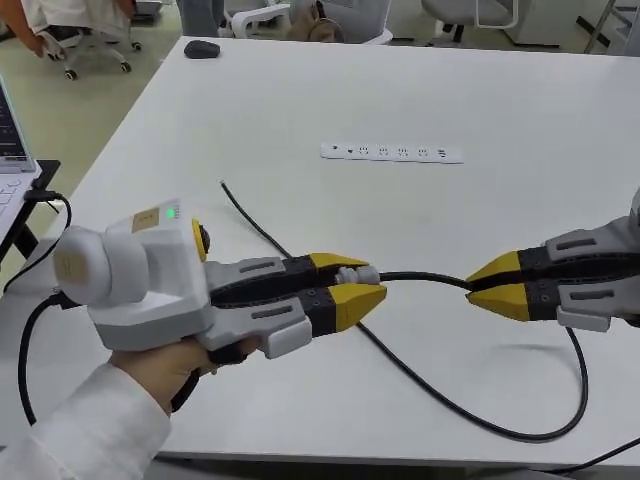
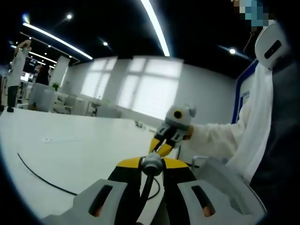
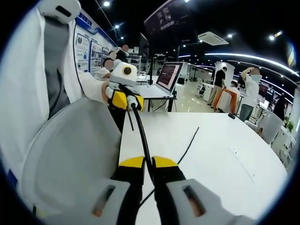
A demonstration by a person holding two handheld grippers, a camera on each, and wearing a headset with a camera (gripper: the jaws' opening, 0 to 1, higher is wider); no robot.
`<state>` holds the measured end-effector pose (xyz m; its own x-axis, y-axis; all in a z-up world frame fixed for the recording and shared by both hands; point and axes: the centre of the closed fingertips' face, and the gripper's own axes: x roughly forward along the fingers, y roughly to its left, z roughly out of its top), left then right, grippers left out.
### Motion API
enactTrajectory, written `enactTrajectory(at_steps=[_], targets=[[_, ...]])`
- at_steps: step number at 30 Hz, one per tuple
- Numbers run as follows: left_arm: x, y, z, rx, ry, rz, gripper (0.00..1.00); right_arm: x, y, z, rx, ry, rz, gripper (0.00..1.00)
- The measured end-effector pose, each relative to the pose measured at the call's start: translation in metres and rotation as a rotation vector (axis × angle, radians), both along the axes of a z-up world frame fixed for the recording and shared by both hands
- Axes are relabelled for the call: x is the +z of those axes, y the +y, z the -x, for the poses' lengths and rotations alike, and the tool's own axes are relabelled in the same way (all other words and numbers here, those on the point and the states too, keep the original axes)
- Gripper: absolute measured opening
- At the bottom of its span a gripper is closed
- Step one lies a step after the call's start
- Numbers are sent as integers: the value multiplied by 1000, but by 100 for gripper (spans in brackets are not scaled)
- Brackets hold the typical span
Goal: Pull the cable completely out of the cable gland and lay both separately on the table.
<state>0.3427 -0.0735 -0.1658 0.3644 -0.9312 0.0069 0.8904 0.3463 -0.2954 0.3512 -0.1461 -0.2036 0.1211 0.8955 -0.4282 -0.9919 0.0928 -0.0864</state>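
In the head view the right edge cuts off the right hand-held gripper (image 1: 472,286), whose closed jaws hide the pinched stretch of cable (image 1: 420,278). The cable gland (image 1: 352,274) sits mostly hidden between the left hand-held gripper's (image 1: 383,282) jaws. The left edge crops a laptop (image 1: 8,145).

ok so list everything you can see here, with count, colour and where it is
table: one, white, under everything
cable: one, black, stretched between the two grippers, the rest looping on the table
cable gland: one, grey, on the cable, between the left gripper's jaws
power strip: one, white, lying flat mid-table
mouse: one, black, at the far edge of the table
laptop: one, open, at the left edge, partly cut off
chairs: at least two, pale, beyond the far edge
left gripper: one, grey with yellow tips, shut on the cable gland
right gripper: one, grey with yellow tips, shut on the cable
hand: one, holding the left gripper, in a white sleeve
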Motion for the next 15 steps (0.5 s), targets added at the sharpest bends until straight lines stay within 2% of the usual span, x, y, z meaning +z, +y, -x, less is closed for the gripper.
enactTrajectory(at_steps=[6,9,11,15], targets=[[0,-2,2,-8,-12,-7,18,2,0,-6,-24,-10,-5,6],[0,-3,3,-12,-22,-19,18,7,3,-7,-28,-19,-21,12],[-2,-4,3,-12,-24,-29,18,14,8,-4,-14,-25,-38,12],[-2,-4,4,-16,-25,-31,18,20,19,0,14,-56,-32,17]])
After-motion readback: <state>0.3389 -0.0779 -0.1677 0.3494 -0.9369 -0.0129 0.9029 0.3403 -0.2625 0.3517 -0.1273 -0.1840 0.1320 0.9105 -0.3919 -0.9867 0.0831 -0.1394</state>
